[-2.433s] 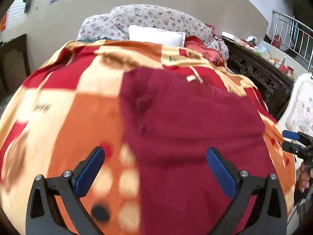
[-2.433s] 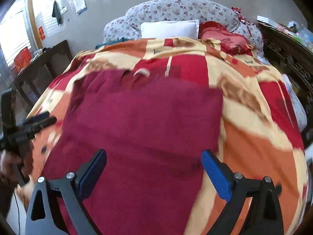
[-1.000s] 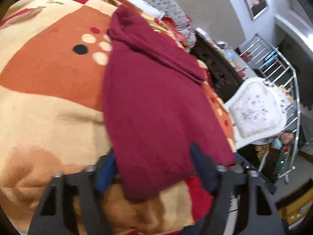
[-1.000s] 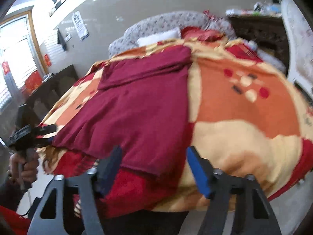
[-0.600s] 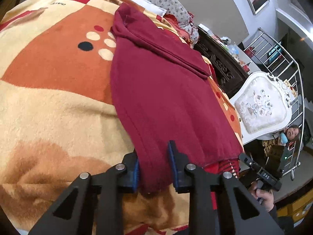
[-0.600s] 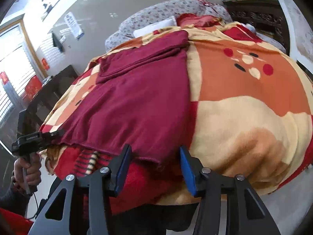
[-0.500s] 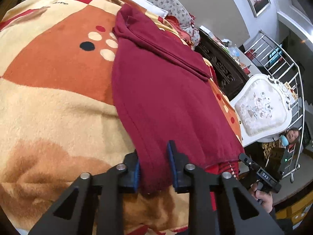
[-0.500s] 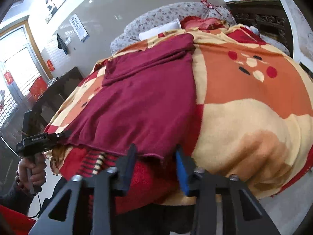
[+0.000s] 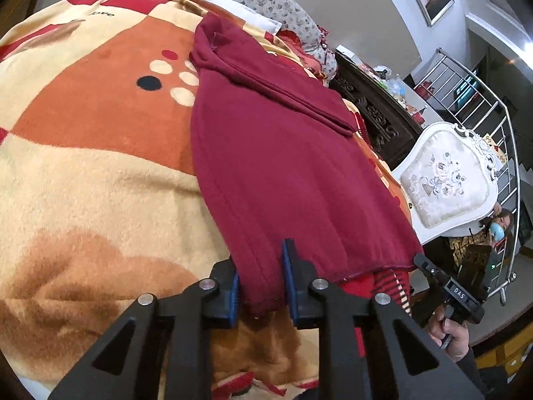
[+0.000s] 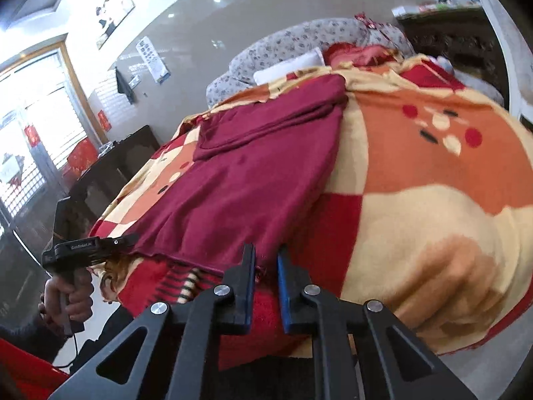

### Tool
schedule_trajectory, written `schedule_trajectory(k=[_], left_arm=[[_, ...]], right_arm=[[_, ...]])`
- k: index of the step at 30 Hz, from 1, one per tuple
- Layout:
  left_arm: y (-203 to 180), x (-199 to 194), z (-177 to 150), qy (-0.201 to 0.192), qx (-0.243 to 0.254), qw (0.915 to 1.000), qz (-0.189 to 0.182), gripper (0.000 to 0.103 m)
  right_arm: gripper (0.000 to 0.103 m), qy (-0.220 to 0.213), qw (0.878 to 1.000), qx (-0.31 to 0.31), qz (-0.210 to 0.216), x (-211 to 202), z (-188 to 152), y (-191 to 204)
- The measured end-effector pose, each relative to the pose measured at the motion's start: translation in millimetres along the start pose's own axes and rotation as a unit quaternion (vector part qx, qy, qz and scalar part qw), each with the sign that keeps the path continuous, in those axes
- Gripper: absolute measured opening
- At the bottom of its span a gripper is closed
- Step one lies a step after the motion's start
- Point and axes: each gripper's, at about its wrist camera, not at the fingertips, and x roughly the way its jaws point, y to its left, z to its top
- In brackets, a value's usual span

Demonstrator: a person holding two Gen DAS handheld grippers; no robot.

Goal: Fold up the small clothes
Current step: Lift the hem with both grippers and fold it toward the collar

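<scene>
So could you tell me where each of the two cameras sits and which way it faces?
Left wrist: rides the left gripper, looking up the bed along the maroon garment, pinching its near left corner; the hand holding the other gripper shows at right.
Right wrist: rides the right gripper, pinching the near right corner; the other hand shows at left.
Shared: the garment, the blanket and the white pillow.

I have the dark red knit garment [image 9: 283, 153] lying flat on the patterned fleece blanket [image 9: 93, 173] that covers the bed, its near hem at the bed's front edge. My left gripper [image 9: 260, 280] sits on the hem's left corner, my right gripper [image 10: 266, 280] on its right corner. Behind the garment, at the bed's head, a white pillow [image 10: 286, 65] leans on the flowered grey bedding [image 10: 299, 38]. A white upholstered chair [image 9: 446, 180] stands off the bed's right side.
</scene>
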Motion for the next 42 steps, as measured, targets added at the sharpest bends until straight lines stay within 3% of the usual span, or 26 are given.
schedule_trajectory(k=[3,6,7,9,13,18,26,32,37,42], left_arm=[[0.9,-0.6,-0.3,0.001,-0.007,0.9999,-0.008,0.023],[3.3,-0.6,0.5,0.0,-0.018,0.9998,-0.01,0.02],[4.2,-0.9,2.0,0.0,-0.022,0.9997,-0.008,0.009],[3.4,-5.2,7.8,-0.006,-0.019,0.9998,-0.007,0.008],[-8.8,-26.4,37.6,-0.06,-0.003,0.9981,-0.015,0.007],[-6.7,-25.5,103.2,-0.112,-0.038,0.9927,-0.026,0.007],[-3.1,36.1,230.5,-0.122,-0.055,0.9906,0.03,0.007],[0.8,86.9,313.0,-0.123,-0.026,0.9878,0.092,0.007],[9.9,131.8,346.9,-0.098,-0.024,0.9879,0.118,0.007],[11.4,160.0,356.0,-0.089,-0.019,0.9882,0.123,0.01]], right_arm=[[0.023,0.001,1.0,0.025,-0.002,0.7,-1.0,-5.2],[0.023,0.004,0.999,0.039,0.0,-0.1,-1.7,-10.9],[0.017,0.007,0.999,0.039,0.004,-0.2,-1.5,-11.3],[0.008,0.003,0.999,0.027,0.017,-4.1,2.8,-7.4],[0.007,-0.041,0.999,-0.018,0.021,-21.5,35.1,10.3],[0.006,-0.08,0.996,-0.035,0.02,-18.3,99.8,16.7],[0.006,-0.058,0.998,-0.002,0.004,68.8,216.1,2.2],[0.006,-0.035,0.999,0.012,-0.04,142.7,276.8,-17.5],[0.006,-0.015,0.997,0.015,-0.077,199.7,299.5,-35.3],[0.006,-0.014,0.995,0.025,-0.099,225.7,314.9,-52.4]])
